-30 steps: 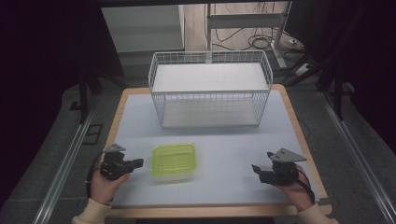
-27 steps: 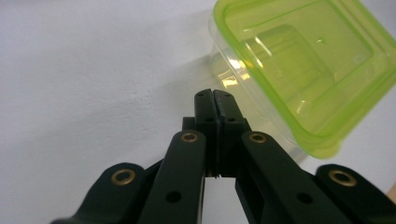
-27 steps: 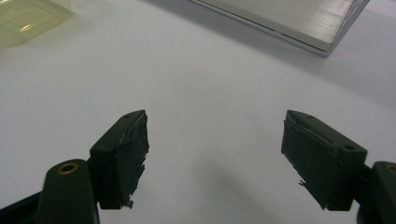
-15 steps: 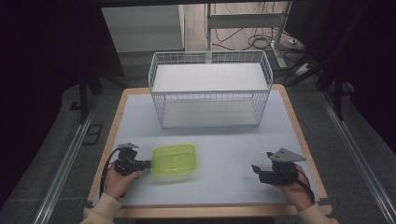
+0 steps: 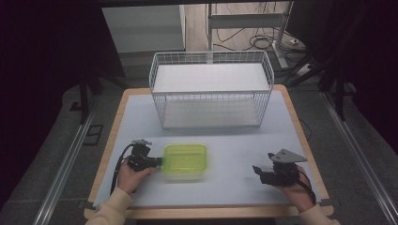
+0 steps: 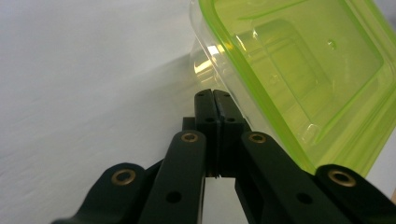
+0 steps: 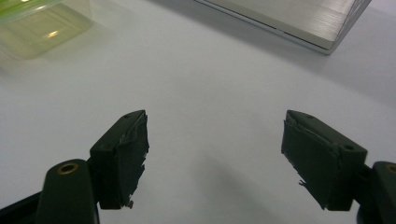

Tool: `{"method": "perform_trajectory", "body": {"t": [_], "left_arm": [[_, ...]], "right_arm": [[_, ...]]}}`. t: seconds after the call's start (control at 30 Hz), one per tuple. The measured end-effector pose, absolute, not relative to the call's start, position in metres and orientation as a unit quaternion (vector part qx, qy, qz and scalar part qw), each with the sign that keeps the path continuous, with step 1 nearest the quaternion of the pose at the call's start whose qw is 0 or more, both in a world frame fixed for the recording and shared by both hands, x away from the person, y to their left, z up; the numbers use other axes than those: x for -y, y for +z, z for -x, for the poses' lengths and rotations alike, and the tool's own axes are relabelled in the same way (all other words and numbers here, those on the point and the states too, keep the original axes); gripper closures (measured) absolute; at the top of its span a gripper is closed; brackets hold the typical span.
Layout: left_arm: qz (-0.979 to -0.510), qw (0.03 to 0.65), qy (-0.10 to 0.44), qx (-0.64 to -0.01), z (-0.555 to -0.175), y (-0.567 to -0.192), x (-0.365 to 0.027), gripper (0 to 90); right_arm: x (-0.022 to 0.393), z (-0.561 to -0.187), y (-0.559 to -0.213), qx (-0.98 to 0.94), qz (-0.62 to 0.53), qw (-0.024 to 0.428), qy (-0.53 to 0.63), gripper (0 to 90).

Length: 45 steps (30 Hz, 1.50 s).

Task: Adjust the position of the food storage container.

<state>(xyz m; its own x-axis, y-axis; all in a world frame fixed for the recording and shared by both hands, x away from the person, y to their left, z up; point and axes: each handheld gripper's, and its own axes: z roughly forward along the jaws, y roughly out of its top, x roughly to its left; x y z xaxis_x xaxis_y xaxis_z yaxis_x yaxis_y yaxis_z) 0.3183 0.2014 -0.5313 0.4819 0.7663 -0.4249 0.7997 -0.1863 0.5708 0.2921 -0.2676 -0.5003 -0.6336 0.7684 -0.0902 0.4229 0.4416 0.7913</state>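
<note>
A clear box with a lime-green lid (image 5: 185, 160) lies on the table, front and left of centre. My left gripper (image 5: 158, 161) is shut, its tips right at the box's left side. In the left gripper view the two pads (image 6: 213, 103) are pressed together with nothing between them, beside the box's clear wall (image 6: 233, 79) and under the lid's rim; I cannot tell if they touch it. My right gripper (image 5: 257, 171) rests open near the front right of the table, its jaws wide apart over bare surface (image 7: 215, 154). The box (image 7: 39, 23) lies far off at upper left there.
A white wire basket (image 5: 211, 91) stands at the back middle of the table; its base edge (image 7: 299, 21) shows in the right gripper view. The table (image 5: 244, 140) has a wooden border, and bare surface lies between the box and the right gripper.
My left gripper has moved right across the table, from well left of the box up to its left side. The right gripper has stayed where it was.
</note>
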Motion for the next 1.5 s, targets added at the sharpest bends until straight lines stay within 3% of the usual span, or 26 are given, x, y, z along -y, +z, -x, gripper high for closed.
{"method": "perform_trajectory", "body": {"t": [0.67, 0.9, 1.13, 1.5], "left_arm": [[-0.796, 0.379, -0.036, -0.471, -0.330, -0.534, -0.138, 90.0], [-0.793, 0.383, -0.045, -0.471, -0.329, -0.536, -0.139, 90.0], [-0.787, 0.403, -0.021, -0.466, -0.305, -0.522, -0.168, 89.9], [-0.775, 0.433, 0.007, -0.460, -0.293, -0.507, -0.173, 88.4]], "right_arm": [[0.266, -0.292, -0.502, -0.821, -0.362, 0.223, 0.381, 23.1], [0.266, -0.291, -0.502, -0.822, -0.353, 0.223, 0.387, 22.6], [0.268, -0.290, -0.499, -0.804, -0.346, 0.201, 0.441, 21.1], [0.267, -0.290, -0.500, -0.799, -0.353, 0.170, 0.455, 20.4]]}}
